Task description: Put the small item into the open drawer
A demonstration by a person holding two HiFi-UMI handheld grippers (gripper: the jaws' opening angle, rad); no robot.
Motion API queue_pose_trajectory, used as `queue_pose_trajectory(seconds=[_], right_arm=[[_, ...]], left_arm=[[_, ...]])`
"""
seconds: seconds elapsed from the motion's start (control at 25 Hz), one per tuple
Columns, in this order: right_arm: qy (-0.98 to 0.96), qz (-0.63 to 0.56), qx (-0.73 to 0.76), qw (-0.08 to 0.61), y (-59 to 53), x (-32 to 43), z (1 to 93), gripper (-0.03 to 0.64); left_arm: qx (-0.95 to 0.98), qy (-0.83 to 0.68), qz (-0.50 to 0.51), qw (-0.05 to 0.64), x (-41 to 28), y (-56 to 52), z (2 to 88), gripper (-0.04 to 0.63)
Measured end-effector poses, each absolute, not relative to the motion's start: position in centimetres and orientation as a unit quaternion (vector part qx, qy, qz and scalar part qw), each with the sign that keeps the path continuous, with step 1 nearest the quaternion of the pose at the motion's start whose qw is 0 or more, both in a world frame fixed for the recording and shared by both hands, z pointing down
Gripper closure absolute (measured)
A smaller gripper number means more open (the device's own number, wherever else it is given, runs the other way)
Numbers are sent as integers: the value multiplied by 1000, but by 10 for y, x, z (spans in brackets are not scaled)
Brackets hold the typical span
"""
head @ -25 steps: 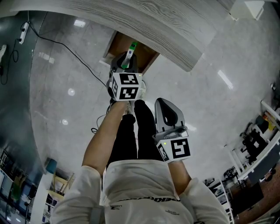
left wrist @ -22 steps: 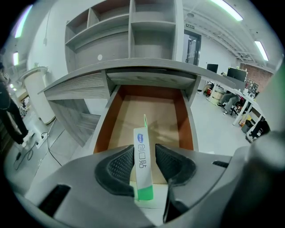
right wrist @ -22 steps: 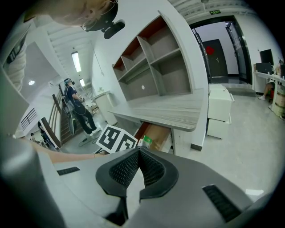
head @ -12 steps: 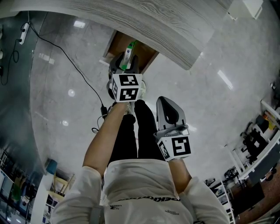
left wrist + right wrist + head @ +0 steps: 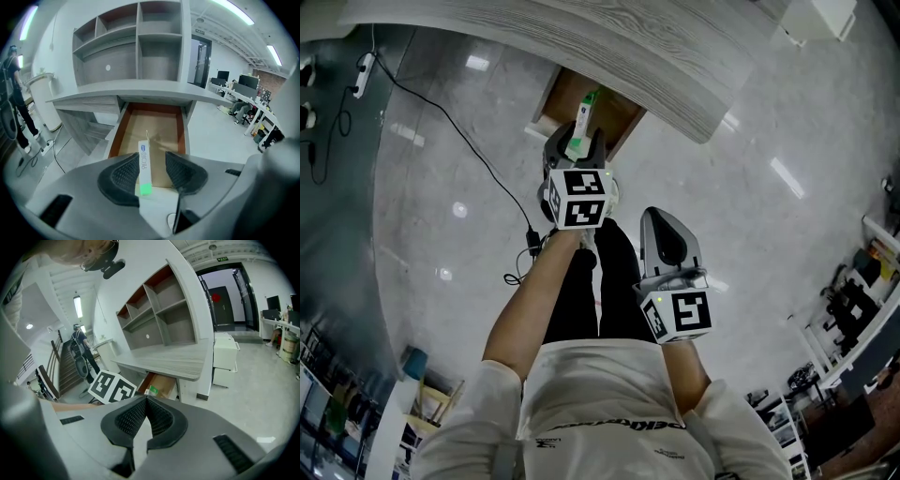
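The small item is a slim white box [image 5: 144,166] with a green end and blue print. It stands between the jaws of my left gripper [image 5: 152,161], leaning against the left pad, with a gap to the right pad. That gripper is open and points into the open drawer [image 5: 154,126], whose brown floor is bare. In the head view the box [image 5: 581,120] sticks out past the left gripper [image 5: 574,142] over the drawer's front [image 5: 565,94]. My right gripper [image 5: 145,411] is shut and empty, held back near my body [image 5: 664,225].
A grey desk top [image 5: 628,47] hangs over the drawer, with open shelves [image 5: 140,42] above it. A black cable [image 5: 478,155] runs across the floor to a power strip [image 5: 364,66]. A white cabinet [image 5: 225,357] stands right of the desk. A person [image 5: 18,108] stands far left.
The head view has shifted a little. The left gripper still holds its place over the drawer's front with the box between its jaws. The right gripper has not moved.
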State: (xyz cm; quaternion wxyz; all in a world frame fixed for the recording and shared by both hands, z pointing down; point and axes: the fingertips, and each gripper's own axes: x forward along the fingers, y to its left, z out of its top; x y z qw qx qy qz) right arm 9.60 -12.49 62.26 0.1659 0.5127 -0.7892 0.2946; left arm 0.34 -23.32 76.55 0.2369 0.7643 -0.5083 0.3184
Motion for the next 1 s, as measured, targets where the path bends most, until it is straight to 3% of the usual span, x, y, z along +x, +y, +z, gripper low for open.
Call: queue_pose_trajectory(seconds=[0.56,1.0], right_arm=[[-782,280,535,152,-97,84,583,584],[-796,246,537,130,-85,73,499,584]], left_arm=[[776,-510,275,249,-12,-196,697,470],[800,-511,241,202,-23,-162,581,561]])
